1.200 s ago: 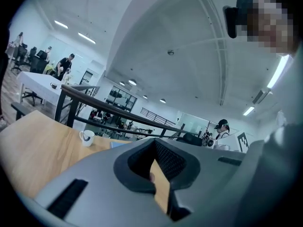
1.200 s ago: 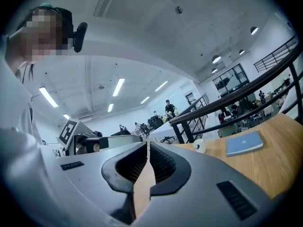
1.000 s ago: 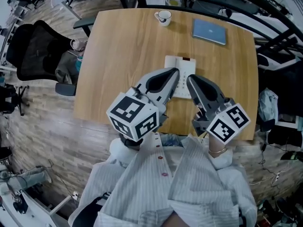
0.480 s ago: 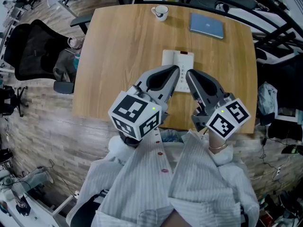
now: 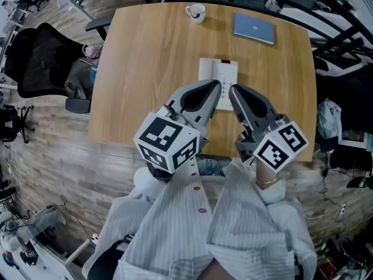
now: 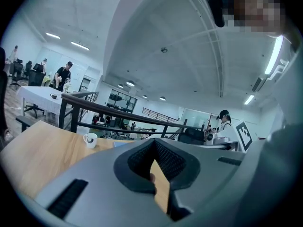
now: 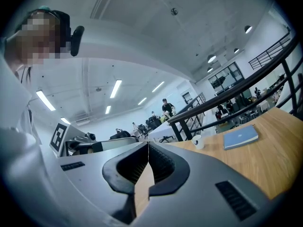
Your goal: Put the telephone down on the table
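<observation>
Behind telephone (image 5: 218, 74): cup (image 5: 196, 11) left of book (image 5: 254, 28)

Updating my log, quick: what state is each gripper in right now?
Left gripper: closed, nothing between its grey jaws.
Right gripper: closed, nothing between its grey jaws.

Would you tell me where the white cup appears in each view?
Head view: white cup at the table's far edge, top centre.
Left gripper view: cup left of centre, on the table.
Right gripper view: cup right of centre, left of the blue book.
Shared landmark: the table.
</observation>
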Motion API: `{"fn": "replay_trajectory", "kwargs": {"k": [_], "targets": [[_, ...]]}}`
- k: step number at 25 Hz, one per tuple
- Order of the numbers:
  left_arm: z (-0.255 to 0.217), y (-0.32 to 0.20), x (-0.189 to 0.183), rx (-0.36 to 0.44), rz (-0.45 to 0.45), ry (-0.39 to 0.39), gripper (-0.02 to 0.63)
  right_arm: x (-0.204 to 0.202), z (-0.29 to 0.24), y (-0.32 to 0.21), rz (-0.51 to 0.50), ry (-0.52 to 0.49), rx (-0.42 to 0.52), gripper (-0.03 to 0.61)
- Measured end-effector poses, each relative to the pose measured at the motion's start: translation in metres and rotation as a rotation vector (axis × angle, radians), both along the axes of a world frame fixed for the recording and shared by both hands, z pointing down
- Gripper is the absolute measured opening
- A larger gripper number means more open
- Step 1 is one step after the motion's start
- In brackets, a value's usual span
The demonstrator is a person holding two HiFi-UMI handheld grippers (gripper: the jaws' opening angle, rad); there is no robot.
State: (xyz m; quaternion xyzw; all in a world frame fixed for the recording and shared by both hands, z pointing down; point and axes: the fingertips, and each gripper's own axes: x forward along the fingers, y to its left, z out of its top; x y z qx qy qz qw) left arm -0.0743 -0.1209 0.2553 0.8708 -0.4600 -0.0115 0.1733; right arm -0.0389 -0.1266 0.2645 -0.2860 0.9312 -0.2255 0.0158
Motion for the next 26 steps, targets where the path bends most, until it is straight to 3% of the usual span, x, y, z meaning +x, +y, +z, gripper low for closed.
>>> {"fn": "replay_trajectory", "kwargs": {"k": [18,26], "targets": [[0.002,0.005,0.003,-0.008,0.006,-0.003,0.008,-0.001,0.007,0.007,-0.005,-0.002,-0.032,0.034],[-0.006,-0.01,0.002,0.004,0.04,-0.058,0.008,0.0,0.003,0.001,-0.014,-0.011,-0.025,0.034]]}}
